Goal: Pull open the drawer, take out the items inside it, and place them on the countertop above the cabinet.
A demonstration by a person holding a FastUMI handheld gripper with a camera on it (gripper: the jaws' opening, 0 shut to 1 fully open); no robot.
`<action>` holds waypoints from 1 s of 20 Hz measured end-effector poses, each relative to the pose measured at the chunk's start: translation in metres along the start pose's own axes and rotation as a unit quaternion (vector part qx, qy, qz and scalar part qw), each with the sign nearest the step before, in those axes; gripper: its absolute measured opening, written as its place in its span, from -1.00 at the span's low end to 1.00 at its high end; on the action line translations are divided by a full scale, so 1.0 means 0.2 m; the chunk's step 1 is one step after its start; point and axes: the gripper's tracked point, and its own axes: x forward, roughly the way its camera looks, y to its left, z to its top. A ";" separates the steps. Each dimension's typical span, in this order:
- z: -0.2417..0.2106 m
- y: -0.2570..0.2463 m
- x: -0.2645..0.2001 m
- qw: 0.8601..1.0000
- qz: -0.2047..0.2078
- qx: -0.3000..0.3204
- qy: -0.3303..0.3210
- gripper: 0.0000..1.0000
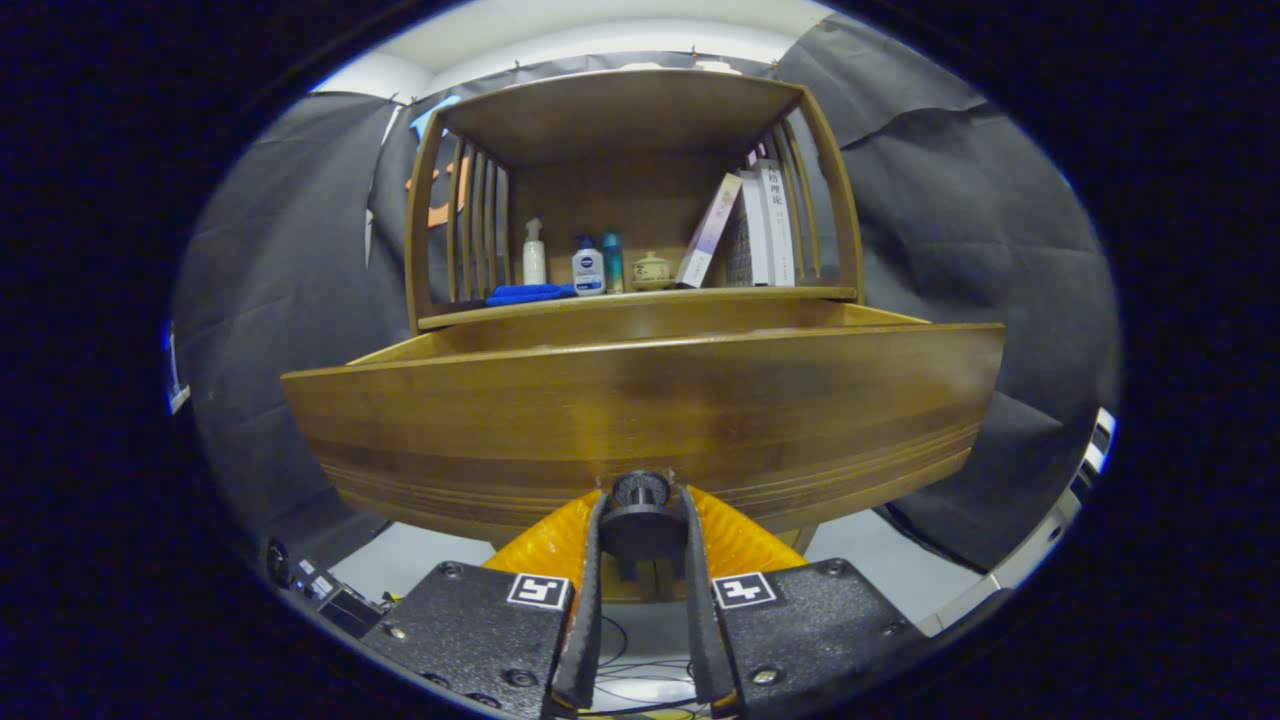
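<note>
Clamped by the claw [642, 520] is the round dark drawer knob [641, 492], both fingers pressed on it so the brown wooden drawer [640, 410], already drawn out below the countertop [640, 297], can be pulled.

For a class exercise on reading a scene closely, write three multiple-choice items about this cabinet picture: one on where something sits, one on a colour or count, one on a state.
1. Where does the blue cloth lie?
A. on the countertop, left of the bottles
B. on the floor
C. on the books

2. How many bottles stand on the countertop?
A. one
B. three
C. six

3. What state is the drawer in?
A. shut flush
B. removed and on the floor
C. pulled out, with the gripper closed on its knob

Answers: 1 A, the cloth lies beside the white spray bottle. 2 B, three stand in a row. 3 C, the drawer front juts forward and both fingers press the knob.
</note>
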 end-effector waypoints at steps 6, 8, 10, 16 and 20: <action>-0.01 -0.01 -0.03 1.000 0.004 -0.009 0.021 -0.15; 0.00 -0.01 -0.08 1.000 0.008 -0.010 0.021 -0.05; 0.02 -0.04 -0.16 0.999 0.005 -0.039 0.019 0.30; 0.36 -0.12 -0.31 0.997 0.015 -0.071 -0.013 1.00; 0.67 -0.18 -0.27 0.997 0.001 -0.067 -0.028 1.00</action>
